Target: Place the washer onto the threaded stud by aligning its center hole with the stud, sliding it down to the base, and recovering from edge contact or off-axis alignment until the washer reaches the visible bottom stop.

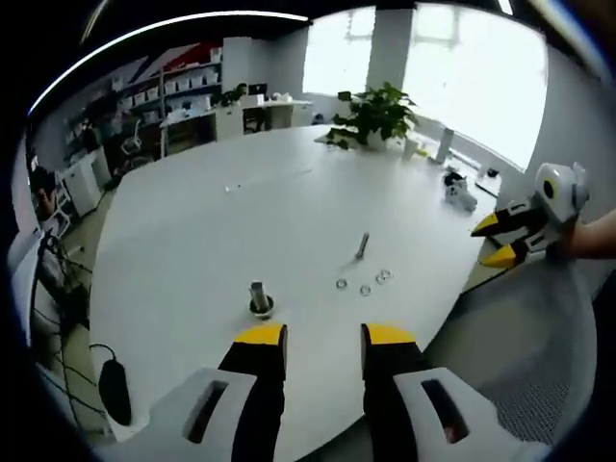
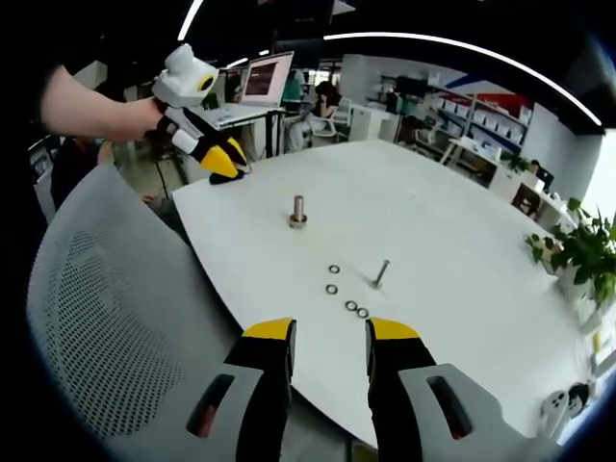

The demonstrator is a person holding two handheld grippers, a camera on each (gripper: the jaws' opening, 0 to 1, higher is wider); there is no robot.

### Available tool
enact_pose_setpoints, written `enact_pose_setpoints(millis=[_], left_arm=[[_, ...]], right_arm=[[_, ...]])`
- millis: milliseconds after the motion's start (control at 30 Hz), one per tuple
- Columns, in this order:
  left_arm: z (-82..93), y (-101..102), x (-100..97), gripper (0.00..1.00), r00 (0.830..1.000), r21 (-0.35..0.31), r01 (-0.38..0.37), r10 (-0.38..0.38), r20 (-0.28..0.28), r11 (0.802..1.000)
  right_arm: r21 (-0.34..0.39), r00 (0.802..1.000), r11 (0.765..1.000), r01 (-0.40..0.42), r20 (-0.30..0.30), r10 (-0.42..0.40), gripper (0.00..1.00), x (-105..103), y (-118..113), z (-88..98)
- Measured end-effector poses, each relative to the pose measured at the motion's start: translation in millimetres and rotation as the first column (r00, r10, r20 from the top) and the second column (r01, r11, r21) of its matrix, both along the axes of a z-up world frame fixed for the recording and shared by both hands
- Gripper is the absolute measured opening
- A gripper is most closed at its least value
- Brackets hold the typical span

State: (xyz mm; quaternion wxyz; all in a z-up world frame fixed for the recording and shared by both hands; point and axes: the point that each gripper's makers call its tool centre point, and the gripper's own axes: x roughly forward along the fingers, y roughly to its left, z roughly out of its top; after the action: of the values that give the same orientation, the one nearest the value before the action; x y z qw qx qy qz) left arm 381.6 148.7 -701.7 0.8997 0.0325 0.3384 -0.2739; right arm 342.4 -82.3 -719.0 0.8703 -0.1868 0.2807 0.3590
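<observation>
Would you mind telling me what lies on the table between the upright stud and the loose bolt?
In the right gripper view, two washers lie between the stud and the bolt; otherwise bare table.

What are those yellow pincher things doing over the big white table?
A person holds a gripper in each hand above the white table. The left gripper and the right gripper are both open and holding nothing. A threaded stud stands upright on the table. A few small washers lie loose near a bolt. No washer is on the stud yet.
</observation>
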Motion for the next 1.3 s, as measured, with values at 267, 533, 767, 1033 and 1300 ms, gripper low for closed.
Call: enact_pose_setpoints(millis=[267, 533, 767, 1033, 1300], left_arm=[[2.1, 3, -24.8, 0.33, 0.999, -0.057, -0.046, 0.046, 0.005, 0.997], [18.8, -6, -34.4, 0.34, 0.998, -0.097, -0.026, 0.032, 0.062, 0.995], [20.6, -10, -44.5, 0.34, 0.996, -0.136, -0.033, 0.043, 0.075, 0.990], [11.5, -11, -46.9, 0.29, 0.994, -0.087, -0.053, 0.061, 0.094, 0.995], [20.7, -6, -36.1, 0.31, 0.985, -0.083, -0.085, 0.096, 0.144, 0.993]], right_arm=[[-0.007, 1.000, 1.000, 0.005, -0.011, -0.005, 0.31, 1, -1, -2.3], [-0.011, 1.000, 1.000, 0.013, -0.009, -0.013, 0.31, 1, -3, -2.4], [-0.017, 1.000, 1.000, 0.020, -0.009, -0.020, 0.31, 3, -5, -4.0], [-0.027, 1.000, 0.999, 0.019, -0.008, -0.020, 0.31, 3, -5, -4.4], [-0.034, 1.000, 0.999, 0.011, -0.025, -0.012, 0.31, 2, -5, -7.8]])
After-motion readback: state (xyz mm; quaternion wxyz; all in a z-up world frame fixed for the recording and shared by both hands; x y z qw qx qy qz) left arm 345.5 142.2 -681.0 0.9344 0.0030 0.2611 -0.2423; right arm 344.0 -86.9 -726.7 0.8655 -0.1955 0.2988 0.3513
